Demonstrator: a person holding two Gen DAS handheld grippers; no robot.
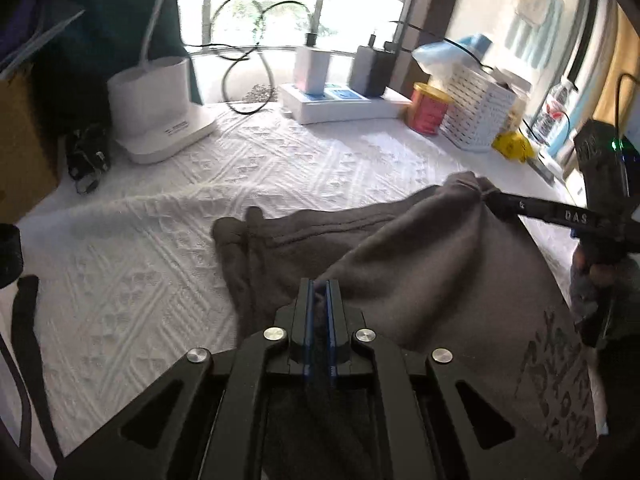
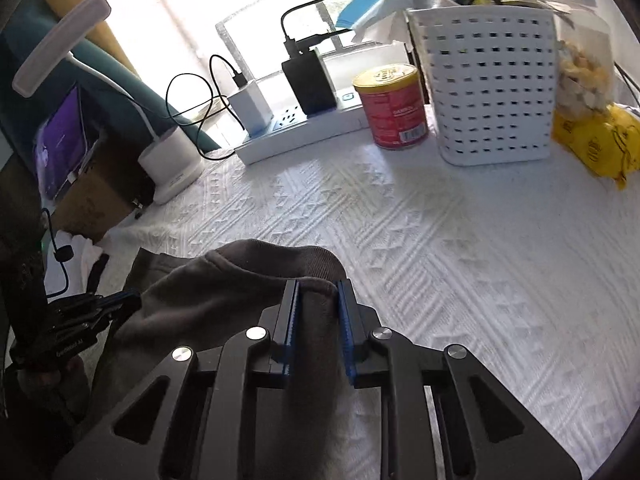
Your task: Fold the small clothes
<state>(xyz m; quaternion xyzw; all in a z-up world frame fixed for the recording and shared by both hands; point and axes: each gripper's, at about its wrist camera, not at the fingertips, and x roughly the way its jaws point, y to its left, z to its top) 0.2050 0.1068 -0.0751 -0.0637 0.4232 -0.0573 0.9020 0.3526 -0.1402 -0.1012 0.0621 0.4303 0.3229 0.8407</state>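
A small grey garment with printed lettering lies partly lifted over the white textured cloth. My left gripper is shut on a fold of it near the middle. My right gripper is shut on a bunched edge of the same grey garment; in the left wrist view its fingers pinch the far right corner. The left gripper also shows in the right wrist view, at the garment's left side.
At the back stand a white lamp base, a power strip with chargers and cables, a red can, a white perforated basket and a yellow bag. A cardboard box is at the left.
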